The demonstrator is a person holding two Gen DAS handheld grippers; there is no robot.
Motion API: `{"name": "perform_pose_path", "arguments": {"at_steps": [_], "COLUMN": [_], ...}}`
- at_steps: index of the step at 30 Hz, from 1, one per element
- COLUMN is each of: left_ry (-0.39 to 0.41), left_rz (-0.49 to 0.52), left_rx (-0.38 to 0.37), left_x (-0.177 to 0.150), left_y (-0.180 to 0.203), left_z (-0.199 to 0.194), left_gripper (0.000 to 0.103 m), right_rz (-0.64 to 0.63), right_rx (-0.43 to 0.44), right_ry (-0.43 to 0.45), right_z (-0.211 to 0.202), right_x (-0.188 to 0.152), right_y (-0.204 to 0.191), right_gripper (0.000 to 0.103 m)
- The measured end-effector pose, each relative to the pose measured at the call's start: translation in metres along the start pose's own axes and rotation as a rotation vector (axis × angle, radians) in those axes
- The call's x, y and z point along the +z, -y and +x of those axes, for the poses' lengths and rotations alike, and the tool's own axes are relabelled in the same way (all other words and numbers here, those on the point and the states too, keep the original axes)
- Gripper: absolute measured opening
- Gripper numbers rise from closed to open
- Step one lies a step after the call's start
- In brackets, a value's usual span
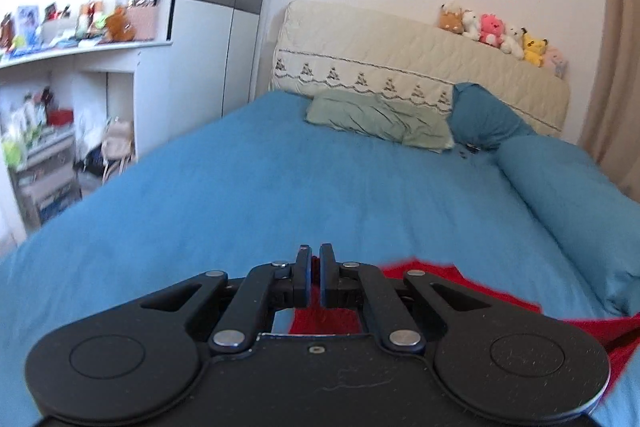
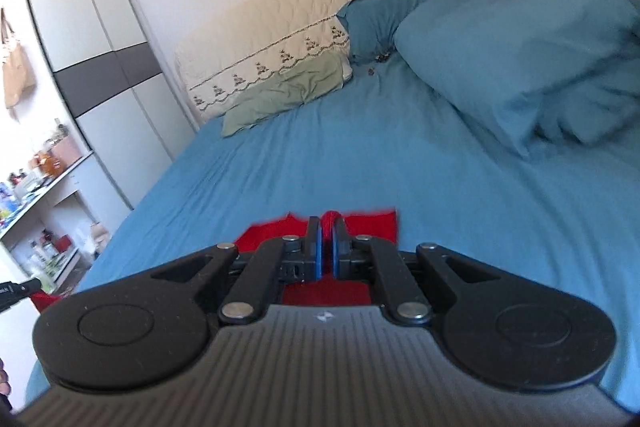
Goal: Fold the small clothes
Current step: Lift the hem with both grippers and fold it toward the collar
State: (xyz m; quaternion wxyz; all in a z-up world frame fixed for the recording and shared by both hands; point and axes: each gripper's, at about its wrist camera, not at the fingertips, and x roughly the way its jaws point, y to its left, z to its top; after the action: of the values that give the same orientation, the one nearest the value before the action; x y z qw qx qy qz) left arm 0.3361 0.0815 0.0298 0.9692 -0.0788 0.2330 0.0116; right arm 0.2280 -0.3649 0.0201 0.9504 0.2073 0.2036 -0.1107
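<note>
A small red garment lies on the blue bed sheet, mostly hidden under the gripper bodies. My left gripper is shut, with red cloth showing between and below its jaws. In the right wrist view the red garment spreads to both sides of my right gripper, which is shut on a bunched fold of it. Part of the left gripper shows at the left edge of the right wrist view.
A green pillow and a blue pillow lie at the headboard, with plush toys on top. A rolled blue duvet lies along the right. A wardrobe and cluttered shelves stand left.
</note>
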Motion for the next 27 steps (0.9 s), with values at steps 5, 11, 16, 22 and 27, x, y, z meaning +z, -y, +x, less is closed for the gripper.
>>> {"name": "perform_pose_path", "arguments": {"at_steps": [5, 11, 16, 22, 27], "left_ry": [-0.051, -0.117, -0.153, -0.109, 0.006], "left_rz": [0.002, 0.039, 0.033, 0.066, 0.106], "left_rx": [0.063, 0.153, 0.197, 0.199, 0.182], "left_x": [0.021, -0.02, -0.044, -0.047, -0.029], "left_y": [0.02, 0.036, 0.032, 0.04, 0.042], "left_z": [0.12, 0.24, 0.287, 0.286, 0.241], "left_gripper": [0.003, 0.003, 0.003, 0.032, 0.1], "right_rz": [-0.029, -0.08, -0.125, -0.171, -0.204], "right_rx": [-0.063, -0.148, -0.174, -0.198, -0.156], "right_ry": [-0.058, -0.112, -0.141, -0.138, 0.007], "right_z": [0.123, 0.249, 0.301, 0.317, 0.266], "right_x": [0.027, 0.005, -0.008, -0.019, -0.009], "right_y": [0.004, 0.018, 0.027, 0.025, 0.014], "right_gripper": [0.02, 0.02, 0.02, 0.026, 0.103]}}
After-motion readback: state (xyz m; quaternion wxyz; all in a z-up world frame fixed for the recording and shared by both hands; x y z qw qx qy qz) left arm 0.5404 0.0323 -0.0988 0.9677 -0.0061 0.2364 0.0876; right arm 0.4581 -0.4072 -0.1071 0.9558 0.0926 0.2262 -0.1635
